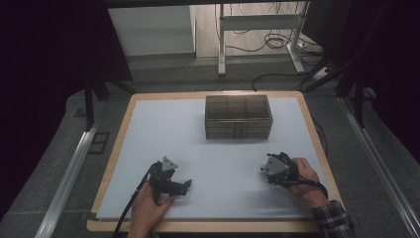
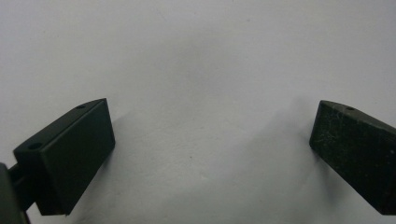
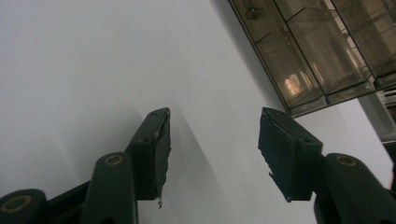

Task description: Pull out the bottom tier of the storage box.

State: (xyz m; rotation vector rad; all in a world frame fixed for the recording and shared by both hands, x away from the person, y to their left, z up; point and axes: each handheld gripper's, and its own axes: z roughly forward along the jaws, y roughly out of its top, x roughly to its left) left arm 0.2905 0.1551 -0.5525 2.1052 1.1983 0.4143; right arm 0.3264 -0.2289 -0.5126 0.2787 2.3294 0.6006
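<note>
Left tool [image 1: 187,185]: jaws spread wide, nothing between them, low over the white mat [image 1: 223,163] on the desk [image 1: 124,124]. Right tool [image 1: 264,171]: jaws about half open, holding nothing, bare mat between them. The box [image 1: 238,117], a smoky clear organizer with compartments, stands ahead of both tools, well apart; in the right gripper view it lies ahead and right of the jaws.

Both tools [image 1: 187,185] [image 1: 263,172] agape (nothing between)
</note>
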